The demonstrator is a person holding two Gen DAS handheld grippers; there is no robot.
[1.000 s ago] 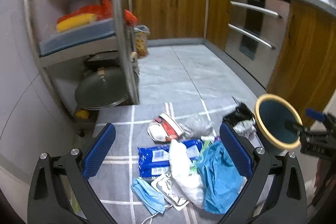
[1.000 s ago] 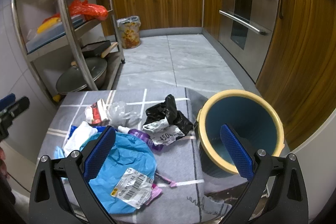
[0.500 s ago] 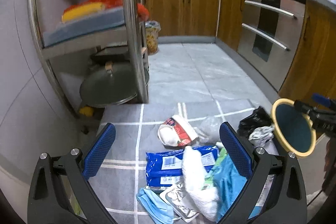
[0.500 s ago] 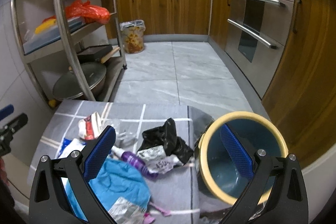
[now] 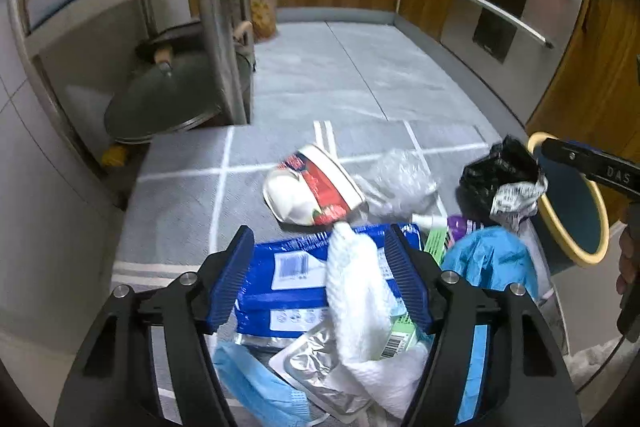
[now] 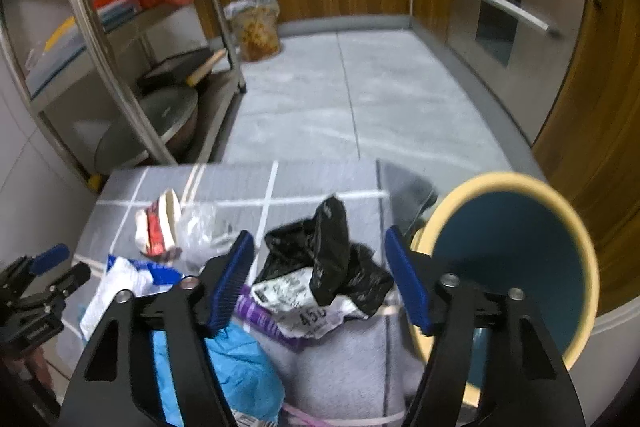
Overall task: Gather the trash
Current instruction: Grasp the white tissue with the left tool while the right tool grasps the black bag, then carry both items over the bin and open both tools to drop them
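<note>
Jaws apart, both | left gripper [image 5: 320,283] straddles white tissue [image 5: 356,291]

A wipes pack [image 5: 304,279] lies on the mat [image 5: 188,195], with a paper towel [image 5: 356,291] draped over it. Behind it sits a tipped cup [image 5: 312,187] (on its side); the bin [image 6: 516,267] stands right of the bag [image 6: 332,259].

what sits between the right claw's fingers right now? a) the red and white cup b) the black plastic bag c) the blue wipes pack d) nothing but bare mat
b: in the right wrist view the open right claw frames the crumpled black plastic bag, without yet touching it.
</note>
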